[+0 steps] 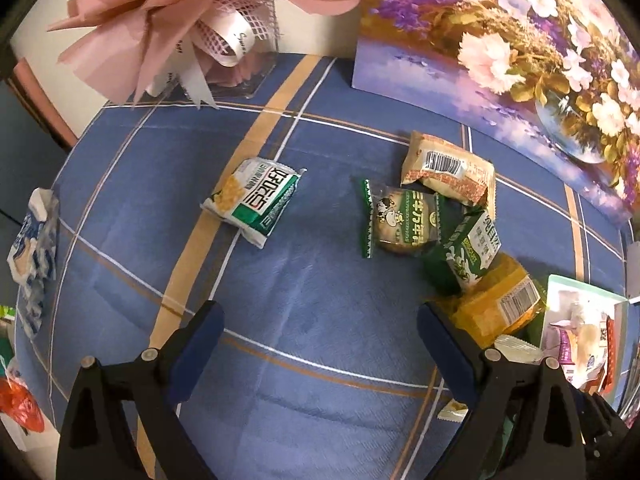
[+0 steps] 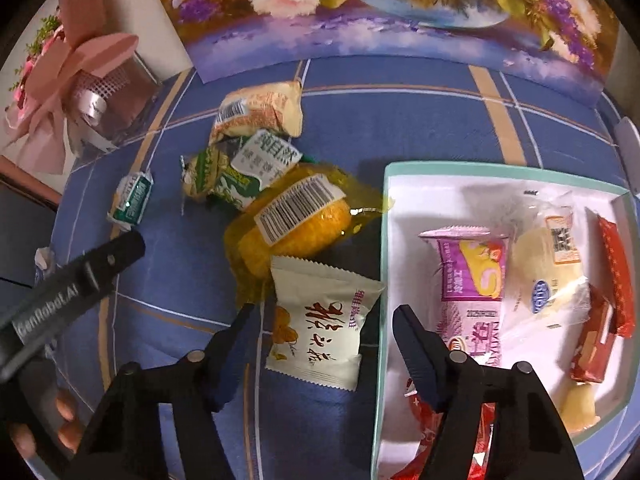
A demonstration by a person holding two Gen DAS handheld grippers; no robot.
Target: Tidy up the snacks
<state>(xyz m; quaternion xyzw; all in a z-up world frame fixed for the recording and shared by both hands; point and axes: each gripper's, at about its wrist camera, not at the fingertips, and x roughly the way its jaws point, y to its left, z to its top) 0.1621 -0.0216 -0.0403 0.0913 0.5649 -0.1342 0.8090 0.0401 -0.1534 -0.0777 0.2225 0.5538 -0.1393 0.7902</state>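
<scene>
While my right gripper point(image 2: 320, 332) sits spread wide around the white packet point(image 2: 320, 320), nothing is gripped yet. The box point(image 2: 382, 240) wall lies just outside my right finger, so closing may snag it. Orange packet point(image 2: 296, 220) touches ahead. Left gripper point(image 1: 320, 328) spread, empty over cloth point(image 1: 312, 280).

Blue plaid tablecloth point(image 1: 304, 312): loose snack packets point(image 1: 400, 222), white tray point(image 2: 404, 176), possibly painting point(image 1: 500, 40) resting behind.

Bare blue checked tablecloth point(image 1: 304, 304) is lying between the left jaws; a cream serrated-edge snack packet point(image 2: 320, 320) is filling the gap between the right jaws.
</scene>
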